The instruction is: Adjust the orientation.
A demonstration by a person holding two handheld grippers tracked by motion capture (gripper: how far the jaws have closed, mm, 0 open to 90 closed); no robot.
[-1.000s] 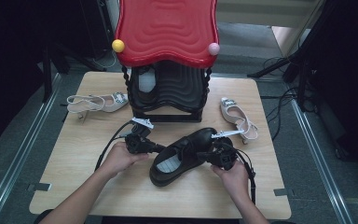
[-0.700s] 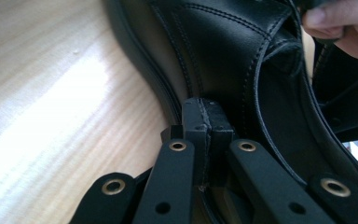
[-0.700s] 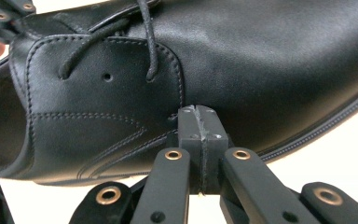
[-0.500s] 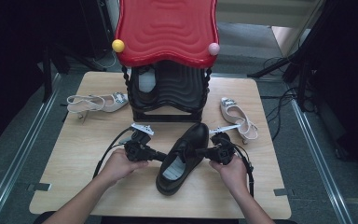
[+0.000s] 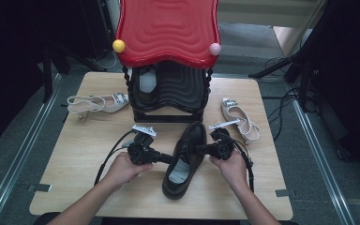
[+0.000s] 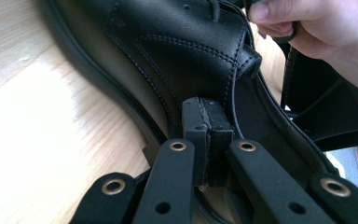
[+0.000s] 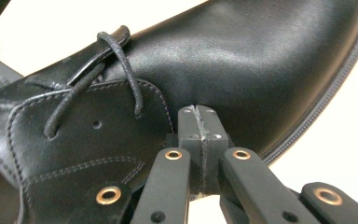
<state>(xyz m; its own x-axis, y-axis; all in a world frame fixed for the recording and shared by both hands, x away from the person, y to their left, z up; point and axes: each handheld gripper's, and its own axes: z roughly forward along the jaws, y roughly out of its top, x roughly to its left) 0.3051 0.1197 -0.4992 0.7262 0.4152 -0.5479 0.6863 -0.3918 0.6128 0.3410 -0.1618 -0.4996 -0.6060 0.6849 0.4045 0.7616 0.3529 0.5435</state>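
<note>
Tabletop (image 5: 75,154) overhead shows sandals (image 5: 98,102); tool views, black shoe (image 6: 186,60).

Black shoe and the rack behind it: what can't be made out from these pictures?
- Black shoe: its heel is cut off by the bottom edge in the left gripper view; in the right gripper view the frame's edge cuts off the toe tip.
- Lower shelves of the shoe rack: high view, covered by its red top, dark underneath.
- Pale object on the rack shelf: high view, too shaded to identify.
- Buckles on the beige sandals: too small.
</note>
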